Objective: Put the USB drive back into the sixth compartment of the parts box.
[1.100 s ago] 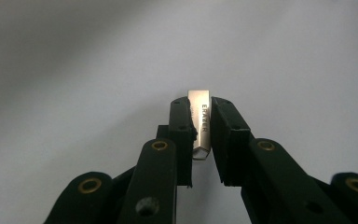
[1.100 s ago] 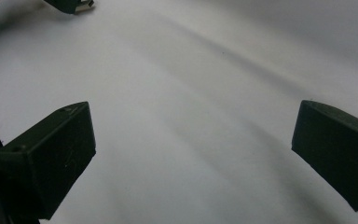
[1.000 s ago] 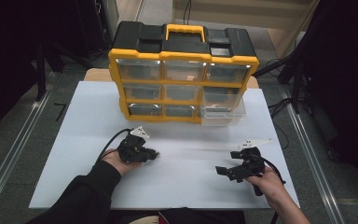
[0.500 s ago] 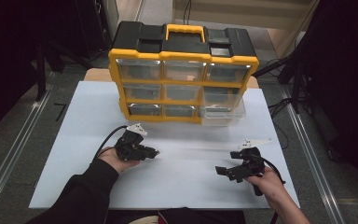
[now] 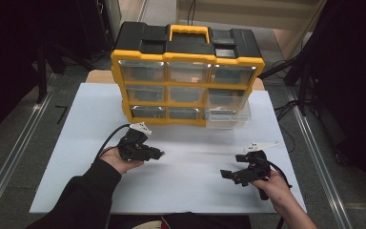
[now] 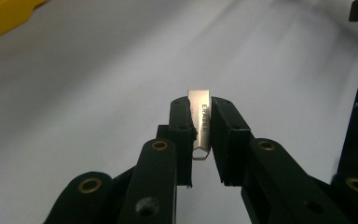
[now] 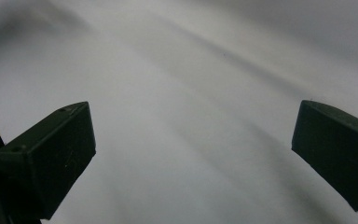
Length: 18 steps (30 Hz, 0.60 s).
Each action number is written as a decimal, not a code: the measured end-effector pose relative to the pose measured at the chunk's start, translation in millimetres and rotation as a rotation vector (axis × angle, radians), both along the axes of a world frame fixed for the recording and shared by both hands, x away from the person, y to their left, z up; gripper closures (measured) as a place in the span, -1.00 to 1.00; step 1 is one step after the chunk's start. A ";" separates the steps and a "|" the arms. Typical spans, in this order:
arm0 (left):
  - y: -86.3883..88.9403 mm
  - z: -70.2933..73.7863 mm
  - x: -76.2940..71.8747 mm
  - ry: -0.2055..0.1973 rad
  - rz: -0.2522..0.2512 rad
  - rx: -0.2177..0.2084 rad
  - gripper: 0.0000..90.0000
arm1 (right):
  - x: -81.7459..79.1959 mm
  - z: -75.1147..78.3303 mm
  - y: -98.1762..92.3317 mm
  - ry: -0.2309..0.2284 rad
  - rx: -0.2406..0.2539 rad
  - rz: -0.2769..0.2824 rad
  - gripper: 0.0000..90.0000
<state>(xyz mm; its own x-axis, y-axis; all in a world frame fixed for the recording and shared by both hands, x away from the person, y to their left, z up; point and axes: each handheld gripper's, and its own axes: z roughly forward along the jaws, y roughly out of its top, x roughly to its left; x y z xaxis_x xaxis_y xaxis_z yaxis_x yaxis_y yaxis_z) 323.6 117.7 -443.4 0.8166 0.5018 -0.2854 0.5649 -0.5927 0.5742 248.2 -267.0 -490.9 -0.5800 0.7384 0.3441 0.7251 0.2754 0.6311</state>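
In the left gripper view, the left gripper sits at the lower middle of the frame with its two black jaws pinched on a small flat metal piece, held upright between the pads; the word ERAZER runs along it. The top end of the piece sticks out just past the jaw tips. Beyond it the white board runs bare toward the upper part of the frame, with a yellow corner of the drawer cabinet at the upper left.

In the high view the left gripper is left of centre, in front of the cabinet but apart from its lower edge, and a strip of bare board lies between them. The right gripper is at the lower right, near the board's front edge and inside its right edge. Its jaws stand wide apart, as the right gripper view shows: one pad at the lower left, the other at the right edge, bare board between them.

Between the two grippers the middle of the board is clear. A clear drawer juts out from the cabinet's lower right, narrowing the room there. The cabinet fills the board's far edge; grey floor borders the board on both sides.
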 end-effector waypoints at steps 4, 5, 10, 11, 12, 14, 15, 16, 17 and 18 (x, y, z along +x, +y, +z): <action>-2.0 6.5 0.4 -0.003 -0.005 0.004 0.78 | -0.2 0.7 0.3 -0.004 0.001 0.001 -1.00; -2.6 7.9 0.7 -0.002 -0.004 0.002 0.78 | -0.2 0.7 0.3 -0.003 0.001 0.001 -1.00; -8.0 12.1 7.0 0.013 0.006 0.006 0.78 | -0.1 0.6 0.5 -0.004 0.001 0.006 -1.00; -9.1 13.9 8.3 0.016 0.002 0.005 0.78 | -0.1 0.7 0.6 -0.004 0.001 0.005 -1.00; -9.8 16.0 9.3 0.011 -0.004 0.005 0.78 | -0.2 0.7 0.7 -0.005 0.002 0.006 -1.00; -10.9 20.3 11.4 0.015 -0.012 -0.005 0.78 | -0.4 0.8 0.9 -0.002 0.002 0.005 -1.00; -11.1 22.7 12.6 0.016 -0.019 -0.007 0.78 | -0.3 0.7 0.9 -0.001 0.004 0.006 -1.00; -11.7 24.7 13.3 0.015 -0.024 -0.012 0.78 | -0.2 0.5 1.1 0.000 0.003 0.004 -1.00; -12.7 26.6 13.6 0.011 -0.023 -0.012 0.78 | 0.0 0.5 1.0 0.001 0.003 0.005 -1.00; -13.3 28.6 14.4 0.011 -0.033 -0.010 0.78 | 0.0 0.5 1.1 0.002 0.005 0.005 -1.00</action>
<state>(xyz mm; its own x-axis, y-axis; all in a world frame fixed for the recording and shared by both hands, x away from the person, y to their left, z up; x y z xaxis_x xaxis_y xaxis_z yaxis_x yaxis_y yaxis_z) 338.0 104.4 -414.8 0.8293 0.4719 -0.2993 0.5515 -0.6050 0.5743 248.2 -265.9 -490.4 -0.5831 0.7339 0.3484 0.7248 0.2762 0.6312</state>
